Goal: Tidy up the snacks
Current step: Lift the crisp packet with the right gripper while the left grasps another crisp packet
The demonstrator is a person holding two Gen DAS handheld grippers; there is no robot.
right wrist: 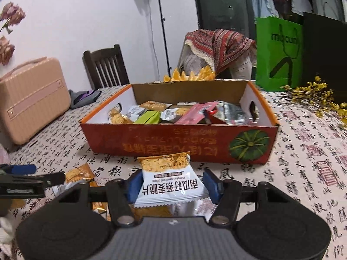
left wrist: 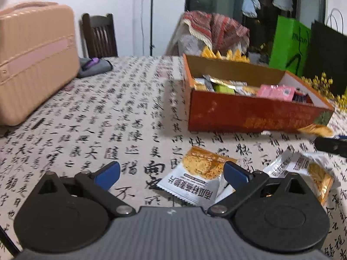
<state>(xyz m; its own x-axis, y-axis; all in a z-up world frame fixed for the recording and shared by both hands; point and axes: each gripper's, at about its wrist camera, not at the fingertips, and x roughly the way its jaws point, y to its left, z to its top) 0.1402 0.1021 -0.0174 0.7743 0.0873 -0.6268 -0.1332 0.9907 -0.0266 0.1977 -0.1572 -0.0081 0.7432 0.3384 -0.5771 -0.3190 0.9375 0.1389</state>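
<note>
Standing at the far left of the table (left wrist: 91, 117), which is spread with a cloth printed in black calligraphy, is a pink hard-shell case (left wrist: 34, 60), and just past its right end lies a folded grey and purple cloth (left wrist: 93, 66) in front of a dark wooden chair (left wrist: 98, 35). Nearer, in the left wrist view, the left gripper (left wrist: 171, 174) hangs over the cloth with its blue-tipped fingers (left wrist: 107, 174) spread wide and nothing pressed between them; a white and orange snack packet (left wrist: 195, 173) lies flat on the table between them, close against the right fingertip, and a second packet (left wrist: 303, 169) of the same kind (partly hidden by the gripper body) lies just to its right. In the right wrist view, the right gripper (right wrist: 172, 184) is closed on a snack pack (right wrist: 169, 179) with the same print, both blue pads against its sides and its orange end pointing away toward the box. That red cardboard box (right wrist: 177, 140), with an orange rim and a green pumpkin printed on its near wall, sits just beyond and already holds a jumble of wrapped snacks (right wrist: 173, 112). Behind it a patterned red throw (right wrist: 219, 45) covers a seat, and at the far right stand a green paper bag (right wrist: 278, 54), a black bag (right wrist: 325, 54) and a spray of small yellow flowers (right wrist: 314, 95).
</note>
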